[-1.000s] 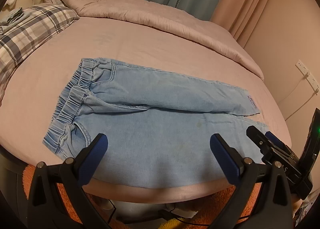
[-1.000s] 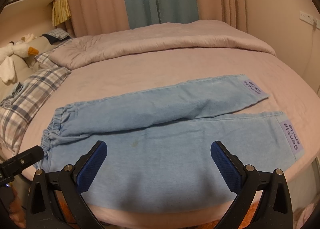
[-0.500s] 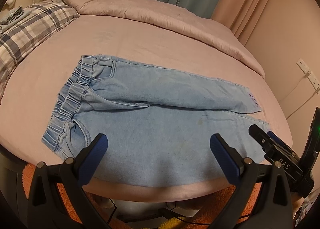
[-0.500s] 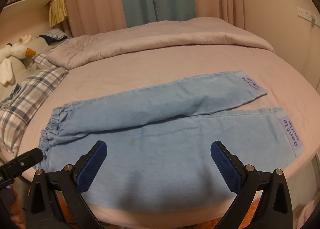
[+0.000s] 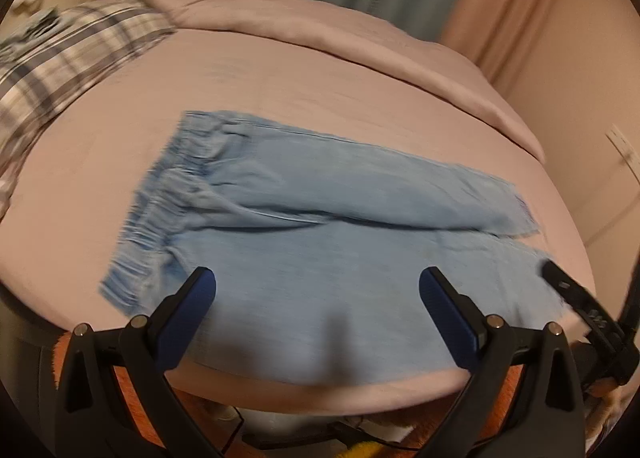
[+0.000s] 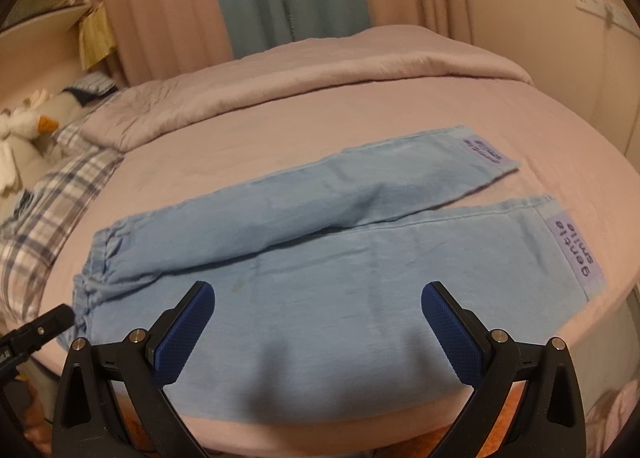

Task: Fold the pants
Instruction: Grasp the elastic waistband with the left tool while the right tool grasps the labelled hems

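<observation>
Denim pants (image 5: 320, 242) spread flat on the pink bed (image 5: 280, 97), neither gripper touching them yet.

Left wrist view: the left gripper (image 5: 318, 290) hangs over the near leg beside the elastic waistband (image 5: 160, 217), jaws wide apart and empty; the picture is blurred. Right wrist view: the right gripper (image 6: 318, 302) hovers nearer the hems, jaws likewise spread, the 2 legs (image 6: 320, 193) slightly parted, probably so 1 can be laid over the other.
</observation>
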{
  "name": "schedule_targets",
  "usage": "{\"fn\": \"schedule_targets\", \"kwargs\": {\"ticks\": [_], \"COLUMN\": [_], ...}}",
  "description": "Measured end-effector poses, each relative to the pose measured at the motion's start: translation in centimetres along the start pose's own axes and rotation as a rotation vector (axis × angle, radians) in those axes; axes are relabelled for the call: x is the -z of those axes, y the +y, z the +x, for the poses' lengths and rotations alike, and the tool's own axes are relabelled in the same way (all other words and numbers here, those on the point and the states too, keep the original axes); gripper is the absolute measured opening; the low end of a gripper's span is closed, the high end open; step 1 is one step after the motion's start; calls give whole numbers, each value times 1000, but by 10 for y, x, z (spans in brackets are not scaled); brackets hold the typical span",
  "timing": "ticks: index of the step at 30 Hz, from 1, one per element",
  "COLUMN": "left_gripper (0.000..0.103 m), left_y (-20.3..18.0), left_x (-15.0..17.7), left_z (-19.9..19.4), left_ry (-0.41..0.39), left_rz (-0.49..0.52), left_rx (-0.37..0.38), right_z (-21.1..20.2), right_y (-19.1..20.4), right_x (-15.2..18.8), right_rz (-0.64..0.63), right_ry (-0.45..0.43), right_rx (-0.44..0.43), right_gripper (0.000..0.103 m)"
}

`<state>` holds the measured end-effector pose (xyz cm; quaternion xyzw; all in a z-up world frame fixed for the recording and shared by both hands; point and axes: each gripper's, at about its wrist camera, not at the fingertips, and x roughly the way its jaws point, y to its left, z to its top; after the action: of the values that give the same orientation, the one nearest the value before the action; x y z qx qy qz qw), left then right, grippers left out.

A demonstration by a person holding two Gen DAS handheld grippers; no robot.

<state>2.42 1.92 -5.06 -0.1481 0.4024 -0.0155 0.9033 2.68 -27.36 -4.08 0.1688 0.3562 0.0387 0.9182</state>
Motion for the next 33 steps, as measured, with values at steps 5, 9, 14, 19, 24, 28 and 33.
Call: {"fn": "schedule_targets", "kwargs": {"ticks": [5,9,14,19,24,28,33], "left_gripper": [94,88,67,49,48,50,46], "left_y": [47,87,123,142,154,154,158], "left_x": [-10,-11,-4,4,8,9,7], "left_z": [6,10,36,47,44,44,45], "left_ry": [-1,-17,69,95,98,100,96], "left_rz": [-107,-194,-295,-347,-381,-377,-378], "left_rx": [-87,-166,-136,-88,-9,-1,4], "right_z": [3,9,11,19,12,-1,-6], "right_y": [-60,-117,-178,-204,-205,-217,-251], "right_x": [-5,-2,5,12,11,10,19], "right_rz": [122,223,385,452,482,525,626], "right_ry": [-1,33,64,101,99,63,62], "right_rx": [87,183,265,303,295,317,315], "right_gripper": [101,87,82,75,74,74,74]}}
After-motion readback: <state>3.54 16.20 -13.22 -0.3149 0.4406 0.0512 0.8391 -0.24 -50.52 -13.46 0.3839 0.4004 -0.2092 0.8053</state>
